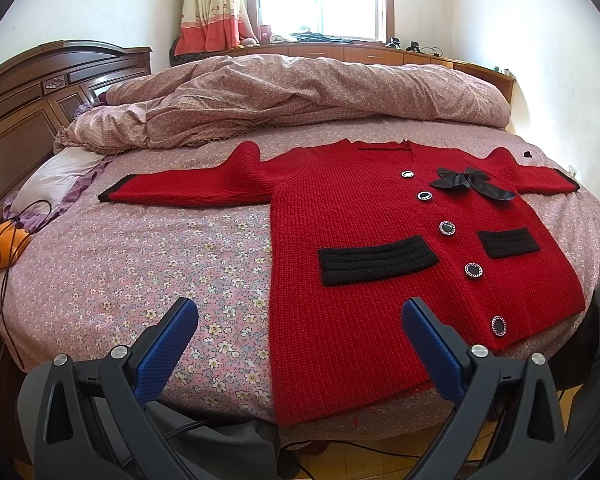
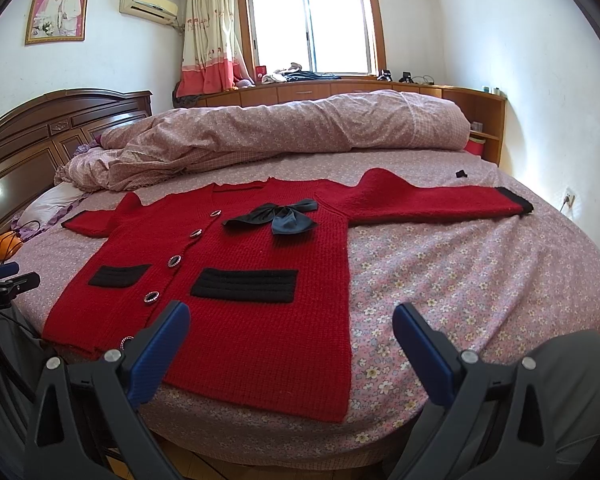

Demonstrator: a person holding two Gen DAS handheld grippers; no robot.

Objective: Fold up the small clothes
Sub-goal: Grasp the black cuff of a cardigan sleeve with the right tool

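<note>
Red knit cardigan (image 1: pixel 380 240) lay flat near the bed's (image 1: pixel 160 264) front edge, sleeves outstretched sideways; left claw (image 1: pixel 300 344) and right claw (image 2: pixel 292 340) hovered spread, empty, at its hem.

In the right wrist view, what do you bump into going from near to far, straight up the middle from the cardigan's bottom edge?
Cardigan hem → black pocket → bow → rolled quilt → wooden cabinets → window.
</note>
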